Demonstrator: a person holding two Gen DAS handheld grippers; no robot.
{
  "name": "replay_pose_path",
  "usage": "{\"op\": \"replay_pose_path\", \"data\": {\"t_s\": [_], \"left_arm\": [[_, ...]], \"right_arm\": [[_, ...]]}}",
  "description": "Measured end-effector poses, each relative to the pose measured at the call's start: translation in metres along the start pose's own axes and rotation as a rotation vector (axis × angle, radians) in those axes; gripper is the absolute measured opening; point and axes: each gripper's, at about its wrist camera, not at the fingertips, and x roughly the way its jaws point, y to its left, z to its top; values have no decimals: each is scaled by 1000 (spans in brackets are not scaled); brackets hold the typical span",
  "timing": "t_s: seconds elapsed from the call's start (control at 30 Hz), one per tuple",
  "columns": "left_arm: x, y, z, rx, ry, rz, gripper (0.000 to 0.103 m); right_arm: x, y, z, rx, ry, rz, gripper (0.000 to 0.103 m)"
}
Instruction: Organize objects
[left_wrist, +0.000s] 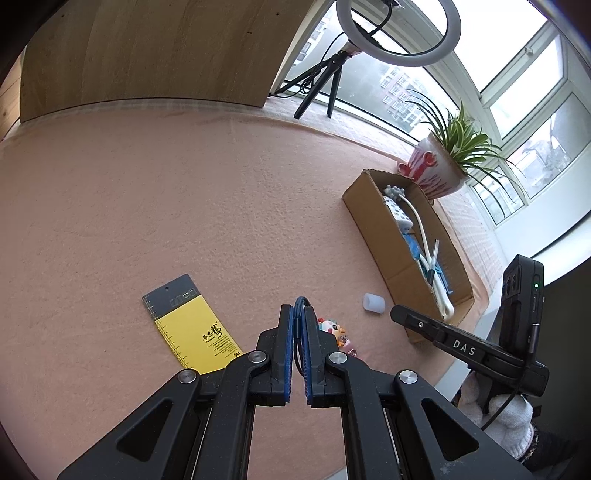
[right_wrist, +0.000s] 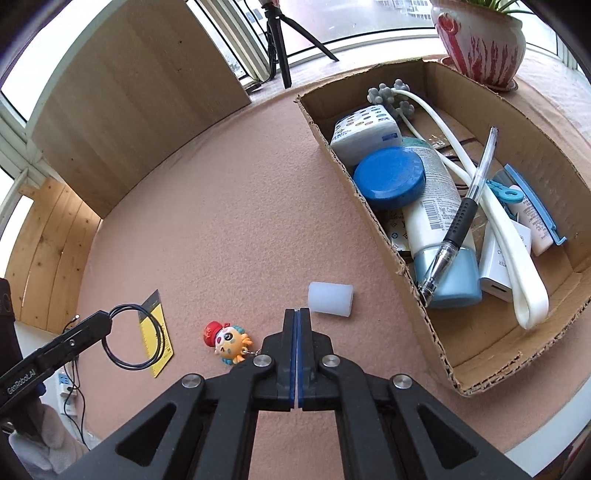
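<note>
The cardboard box (right_wrist: 424, 332) at the right of the frame already holds a pen, bottle and blue lid. Left on the bench: white cylinder (right_wrist: 330, 298), cartoon keychain (right_wrist: 227, 341), yellow card (left_wrist: 195, 328). Left tool (left_wrist: 298, 317) pinches a black wire loop (right_wrist: 133, 336); right tool (right_wrist: 297, 314) is closed, empty.

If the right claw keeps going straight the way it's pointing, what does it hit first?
Most likely the small translucent white plastic cylinder lying on the pink felt mat, just beyond the shut right claw and slightly right of its line; depth is unclear, so it may narrowly miss.
</note>
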Motion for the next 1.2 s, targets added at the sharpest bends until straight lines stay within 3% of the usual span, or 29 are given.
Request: {"op": "replay_pose_path", "data": {"t_s": [0.17, 0.27, 0.3, 0.37, 0.43, 0.53, 0.73, 0.97, 1.0, 1.03, 1.13, 1.2], "left_arm": [[6, -8, 4, 4, -1, -10, 4], [7, -13, 4, 8, -3, -14, 4], [7, -14, 4, 9, -3, -16, 4], [6, -15, 2, 9, -1, -18, 4], [5, -13, 0, 12, 4, -16, 4], [3, -9, -2, 15, 14, -17, 4], [3, 3, -1, 34, 44, -32, 4], [3, 15, 2, 52, 62, -42, 4], [3, 17, 3, 52, 63, -45, 4], [3, 17, 4, 51, 63, -48, 4], [4, 17, 6, 45, 56, -57, 4], [5, 14, 9, 43, 50, -63, 4]], "right_arm": [[-10, 2, 6, -25, -11, 9, 0], [-1, 8, 7, -75, 55, -15, 1], [-2, 4, 5, -54, 48, -21, 3], [2, 4, 2, -31, 57, -40, 18], [6, 7, -3, -17, 40, -90, 27], [9, 8, -8, -13, 0, -163, 28], [29, 13, -10, 45, -18, -199, 38], [40, 22, -3, 10, -77, -265, 38], [40, 24, -3, -5, -75, -259, 35], [41, 25, -3, -17, -67, -246, 22], [33, 24, -8, -23, -54, -216, 20], [27, 20, -10, -5, -45, -188, 14]]}}
